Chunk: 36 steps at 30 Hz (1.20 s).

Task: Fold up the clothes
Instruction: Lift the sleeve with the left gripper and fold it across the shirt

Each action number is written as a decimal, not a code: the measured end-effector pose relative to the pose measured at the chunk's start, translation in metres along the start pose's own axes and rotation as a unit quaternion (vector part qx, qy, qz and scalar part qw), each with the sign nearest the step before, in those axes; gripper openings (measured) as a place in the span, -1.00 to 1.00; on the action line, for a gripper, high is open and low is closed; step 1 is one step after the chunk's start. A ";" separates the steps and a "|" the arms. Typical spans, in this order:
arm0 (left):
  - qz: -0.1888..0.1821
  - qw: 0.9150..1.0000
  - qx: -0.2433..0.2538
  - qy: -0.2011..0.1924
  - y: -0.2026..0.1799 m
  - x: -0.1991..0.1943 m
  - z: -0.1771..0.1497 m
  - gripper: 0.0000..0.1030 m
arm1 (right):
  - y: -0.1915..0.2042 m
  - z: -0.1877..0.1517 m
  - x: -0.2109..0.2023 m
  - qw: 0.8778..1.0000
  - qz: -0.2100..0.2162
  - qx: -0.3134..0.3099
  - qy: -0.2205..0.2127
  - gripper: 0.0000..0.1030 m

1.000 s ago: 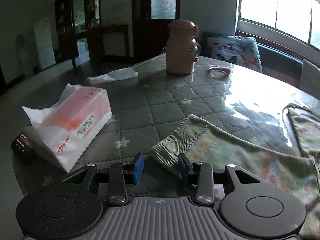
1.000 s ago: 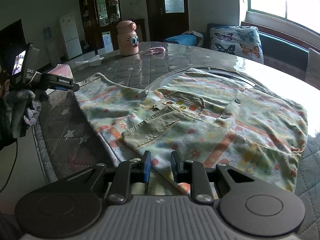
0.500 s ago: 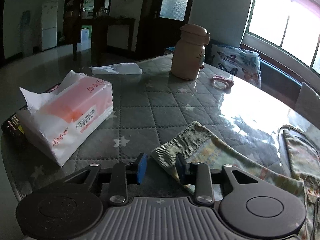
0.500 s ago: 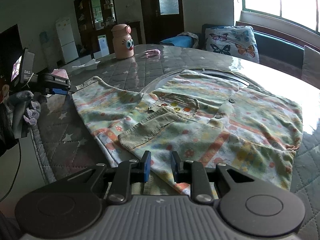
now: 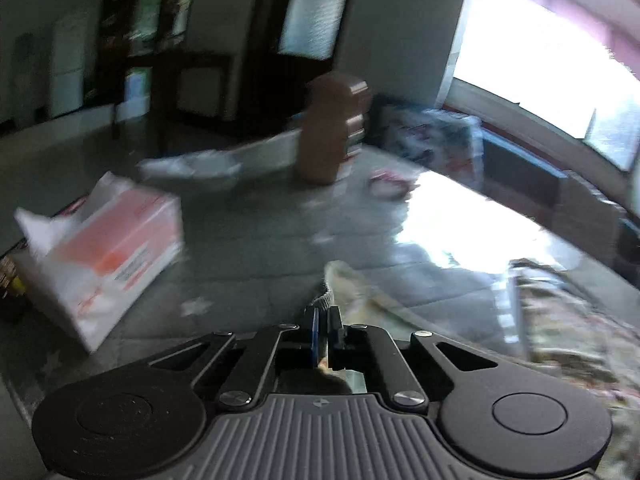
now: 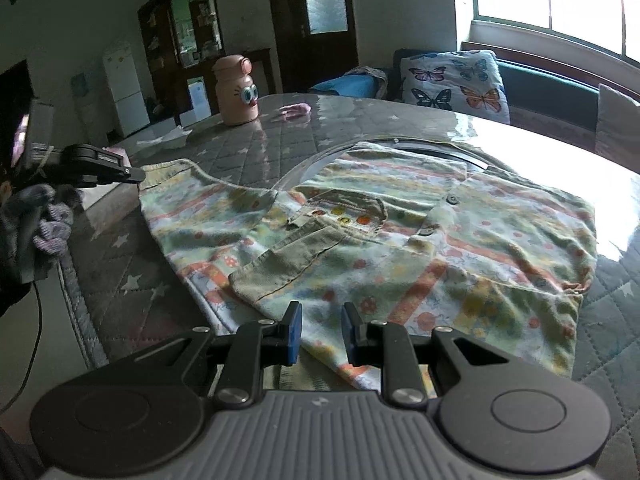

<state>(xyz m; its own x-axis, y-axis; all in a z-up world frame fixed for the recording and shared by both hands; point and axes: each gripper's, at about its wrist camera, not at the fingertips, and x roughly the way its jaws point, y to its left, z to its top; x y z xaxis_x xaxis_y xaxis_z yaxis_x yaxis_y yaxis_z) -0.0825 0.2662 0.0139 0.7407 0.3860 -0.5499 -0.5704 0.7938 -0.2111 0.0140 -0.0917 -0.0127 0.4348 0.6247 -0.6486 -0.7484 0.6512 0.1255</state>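
A small patterned shirt [image 6: 400, 240] in green, orange and white lies flat on the quilted table, one sleeve folded across its chest. The other sleeve's ribbed cuff [image 5: 334, 284] reaches left. My left gripper [image 5: 323, 320] is shut on that cuff; it also shows in the right wrist view [image 6: 136, 176] at the sleeve end. My right gripper [image 6: 320, 328] is open, its fingers over the shirt's near hem, holding nothing. The left wrist view is blurred by motion.
A tissue pack [image 5: 100, 256] lies left of the cuff near the table edge. A pink bottle [image 6: 234, 92] and a small pink item [image 6: 294, 111] stand at the far side. A butterfly cushion [image 6: 452, 80] sits on the bench beyond.
My left gripper has closed on the sleeve cuff and is moving, blurring its view. My right gripper has stayed open at the hem, shifting slightly.
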 end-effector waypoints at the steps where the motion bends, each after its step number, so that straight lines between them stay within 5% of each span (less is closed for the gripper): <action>1: -0.016 1.000 0.008 -0.007 -0.009 -0.008 0.001 -0.92 | -0.002 0.001 -0.001 1.000 0.000 0.004 -0.002 -0.59; 8: -0.142 0.988 0.059 -0.023 -0.081 -0.047 0.001 -0.93 | -0.016 0.005 -0.016 0.999 -0.009 0.031 -0.027 -0.59; 17: -0.280 0.951 0.128 0.034 -0.169 -0.064 -0.040 -0.94 | -0.050 0.011 -0.034 0.992 -0.007 0.109 -0.061 -0.58; 25: -0.306 0.930 0.189 0.077 -0.203 -0.062 -0.080 -0.94 | -0.068 0.009 -0.021 0.982 0.032 0.178 -0.049 -0.59; 36: -0.309 0.922 0.215 0.093 -0.203 -0.050 -0.097 -0.93 | -0.073 0.010 0.017 0.963 0.085 0.255 -0.016 -0.43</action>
<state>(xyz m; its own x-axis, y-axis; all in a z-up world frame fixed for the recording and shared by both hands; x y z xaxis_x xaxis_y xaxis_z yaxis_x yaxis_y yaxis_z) -0.0388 0.0405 0.0063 0.7805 -0.2578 -0.5695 0.1628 0.9634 -0.2130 0.0810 -0.1245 -0.0251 0.3499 0.7486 -0.5631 -0.4706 0.6603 0.5853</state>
